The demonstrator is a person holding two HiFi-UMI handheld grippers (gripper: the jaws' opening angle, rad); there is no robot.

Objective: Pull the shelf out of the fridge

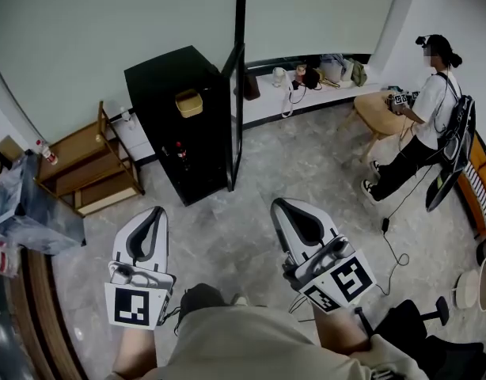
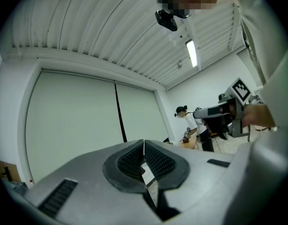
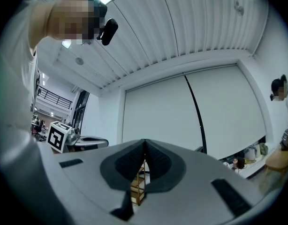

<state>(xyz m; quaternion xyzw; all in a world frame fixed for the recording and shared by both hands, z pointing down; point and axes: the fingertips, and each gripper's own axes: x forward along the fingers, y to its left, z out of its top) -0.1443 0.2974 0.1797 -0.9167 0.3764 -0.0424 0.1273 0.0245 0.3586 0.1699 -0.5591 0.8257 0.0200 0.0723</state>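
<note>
A small black fridge point(image 1: 168, 93) stands against the wall ahead, its door point(image 1: 234, 117) swung open to the right. A yellow box point(image 1: 188, 102) lies on top of it. The inside is dark; I make out a small red item point(image 1: 179, 146) but no clear shelf. My left gripper point(image 1: 156, 210) and right gripper point(image 1: 281, 203) are held close to my body, well short of the fridge, both shut and empty. The left gripper point(image 2: 144, 142) points up towards the blinds. Between the shut pads of the right gripper point(image 3: 144, 141) a wooden rack point(image 3: 138, 187) shows.
A wooden rack point(image 1: 89, 169) stands left of the fridge, with a plastic-wrapped box point(image 1: 29, 204) nearer me. A low ledge point(image 1: 306, 85) with bags runs along the wall. A person point(image 1: 421, 125) sits on a stool at right, with cables point(image 1: 393, 240) trailing on the floor.
</note>
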